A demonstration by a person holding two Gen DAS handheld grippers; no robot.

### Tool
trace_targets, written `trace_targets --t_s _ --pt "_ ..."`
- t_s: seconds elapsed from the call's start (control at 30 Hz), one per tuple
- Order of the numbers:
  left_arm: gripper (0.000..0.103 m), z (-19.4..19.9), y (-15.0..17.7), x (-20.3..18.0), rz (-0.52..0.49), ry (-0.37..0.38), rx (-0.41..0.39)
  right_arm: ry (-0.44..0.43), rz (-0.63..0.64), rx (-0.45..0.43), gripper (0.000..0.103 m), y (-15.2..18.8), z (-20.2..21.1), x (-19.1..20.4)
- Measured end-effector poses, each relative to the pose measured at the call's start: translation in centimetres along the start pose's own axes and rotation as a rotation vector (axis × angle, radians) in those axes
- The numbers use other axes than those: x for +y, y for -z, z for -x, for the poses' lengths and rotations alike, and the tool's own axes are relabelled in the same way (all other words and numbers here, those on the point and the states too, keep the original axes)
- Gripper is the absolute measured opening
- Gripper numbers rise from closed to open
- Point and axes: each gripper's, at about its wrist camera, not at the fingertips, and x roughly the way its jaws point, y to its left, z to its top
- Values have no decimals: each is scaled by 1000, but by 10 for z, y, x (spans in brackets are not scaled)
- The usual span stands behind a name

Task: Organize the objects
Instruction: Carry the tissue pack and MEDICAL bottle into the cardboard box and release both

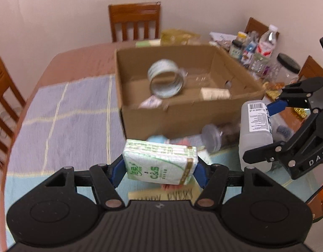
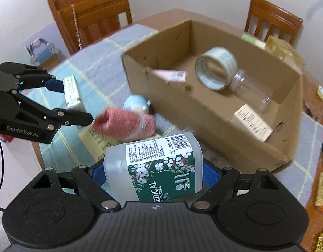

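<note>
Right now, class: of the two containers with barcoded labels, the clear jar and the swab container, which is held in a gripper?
The cotton swab container, clamped in the right gripper. The clear jar lies loose inside the cardboard box.

I see a white tissue pack with green lettering and a gold-brown band. My swab jar is frosted grey-white; its label is dark green with white cotton flowers, white above with black print and a barcode. Both hand-held grippers are black with blue pads: left hand-held gripper, right hand-held gripper. The box is plain brown cardboard. In it lies a pale tape roll with greenish print, a clear bottle and a cream carton. The cloth is lavender and light blue, crossed by pale yellow lines. The tabletop is reddish brown. A yarn ball is pink-red. The chairs are orange-brown wood.
</note>
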Motion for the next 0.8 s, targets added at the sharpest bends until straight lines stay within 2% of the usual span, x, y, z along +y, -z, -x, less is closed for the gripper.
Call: trace_targets --t_s 0.27,0.53,0.57,0.6,0.63,0.7,0.8 --pt "65 -4 -59 -12 -56 33 -109 64 -33 -100 91 -29 33 -21" --pt "67 -46 -100 -24 -80 47 -104 149 -56 -151 90 -52 39 -52" --pt "79 -51 -101 -25 -81 45 -115 160 -61 -155 90 -54 39 -56" --pt "97 -53 -100 -26 -81 42 -123 171 -65 -157 90 -56 38 -59" --pt "101 -54 -99 -26 -75 32 -135 181 -67 -158 91 -58 38 -61" --pt "101 -52 -95 -25 -67 26 -149 195 -74 -158 90 -60 36 -67" --pt "101 -50 -93 -23 -65 10 -130 201 -82 -151 91 -61 32 -74"
